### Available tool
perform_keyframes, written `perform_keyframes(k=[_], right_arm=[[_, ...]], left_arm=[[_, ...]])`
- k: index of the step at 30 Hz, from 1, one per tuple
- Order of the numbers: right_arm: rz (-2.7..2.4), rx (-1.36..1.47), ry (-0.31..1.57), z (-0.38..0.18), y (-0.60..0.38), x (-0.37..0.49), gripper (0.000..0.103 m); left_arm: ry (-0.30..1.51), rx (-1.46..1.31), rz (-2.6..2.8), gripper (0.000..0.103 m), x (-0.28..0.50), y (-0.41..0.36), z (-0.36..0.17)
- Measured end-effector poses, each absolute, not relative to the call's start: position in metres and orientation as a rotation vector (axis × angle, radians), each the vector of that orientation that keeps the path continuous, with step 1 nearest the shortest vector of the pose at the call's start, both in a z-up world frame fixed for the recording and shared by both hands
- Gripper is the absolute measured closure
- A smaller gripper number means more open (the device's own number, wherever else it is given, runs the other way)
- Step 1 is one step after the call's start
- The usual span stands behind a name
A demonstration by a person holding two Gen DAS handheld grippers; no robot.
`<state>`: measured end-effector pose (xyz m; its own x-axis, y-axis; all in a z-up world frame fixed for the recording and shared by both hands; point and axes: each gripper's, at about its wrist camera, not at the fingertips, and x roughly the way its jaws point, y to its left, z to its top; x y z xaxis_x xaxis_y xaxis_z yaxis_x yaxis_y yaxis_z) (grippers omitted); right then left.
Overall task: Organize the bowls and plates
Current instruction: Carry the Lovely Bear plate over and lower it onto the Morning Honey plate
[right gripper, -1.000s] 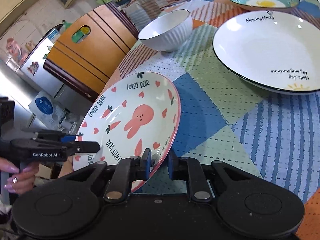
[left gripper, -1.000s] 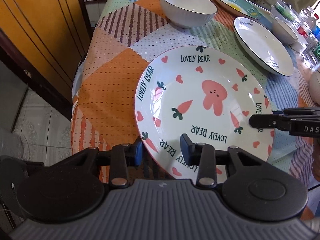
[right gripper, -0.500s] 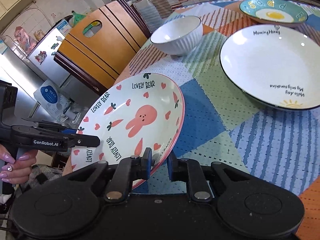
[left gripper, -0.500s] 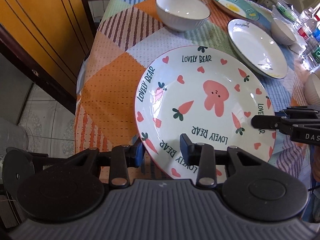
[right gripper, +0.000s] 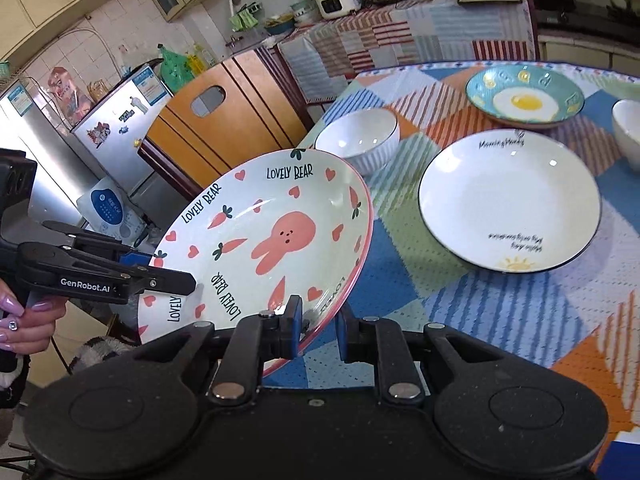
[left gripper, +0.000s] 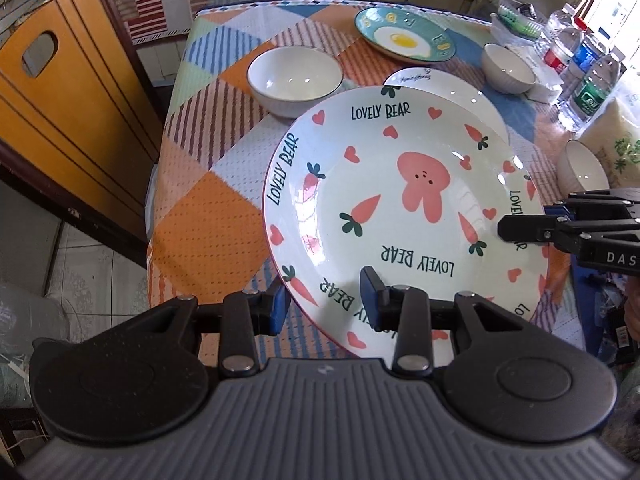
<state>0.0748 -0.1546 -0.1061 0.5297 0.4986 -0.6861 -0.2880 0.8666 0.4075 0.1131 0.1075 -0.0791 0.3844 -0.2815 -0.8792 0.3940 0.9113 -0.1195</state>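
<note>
The bunny plate [left gripper: 400, 200] [right gripper: 272, 240], white with pink carrots and "LOVELY BEAR", is held in the air above the table. My left gripper [left gripper: 324, 300] is shut on its near rim. My right gripper [right gripper: 318, 330] is shut on its opposite rim and shows at the right of the left wrist view [left gripper: 520, 226]. A white black-rimmed plate [right gripper: 508, 204] lies on the table, partly hidden behind the bunny plate in the left wrist view [left gripper: 424, 78]. A white ribbed bowl [left gripper: 294, 80] [right gripper: 358, 140] and a teal egg plate [left gripper: 404, 40] [right gripper: 524, 98] sit further back.
Another white bowl [left gripper: 506, 68] and a third bowl [left gripper: 582, 168] stand at the right, next to water bottles [left gripper: 576, 64] and a sack [left gripper: 616, 140]. An orange cabinet [left gripper: 60, 92] stands left of the checkered tablecloth [left gripper: 200, 184].
Both grippers have lifted the bunny plate higher off the table and carried it toward the white black-rimmed plate; more of the table's far end shows.
</note>
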Motion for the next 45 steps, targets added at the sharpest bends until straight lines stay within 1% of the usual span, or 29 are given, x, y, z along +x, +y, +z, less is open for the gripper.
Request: perform_keyframes(k=[9,17,28,45], right_arm=[[0.44,0.226,0.849,-0.08,-0.194,0.082,0.081],[0.387,0.238,0.846,-0.075,-0.236,0.093,0.081],[0.286,0.292,0.879,-0.098,-0.274,0.108,0.08],[0.198,0.35,1.031,-0.146,-0.297,0.182,0.08]], left_arm=[[1.058,0.134,-0.477,0.067,0.128,0.065,-0.056],[1.057,0.138,-0.525,0.067,0.152,0.019,-0.058],[1.107,0.169,-0.599,0.067,0.192,-0.027,-0.087],[1.216,0.165,-0.64,0.067,0.264,-0.057,-0.147]])
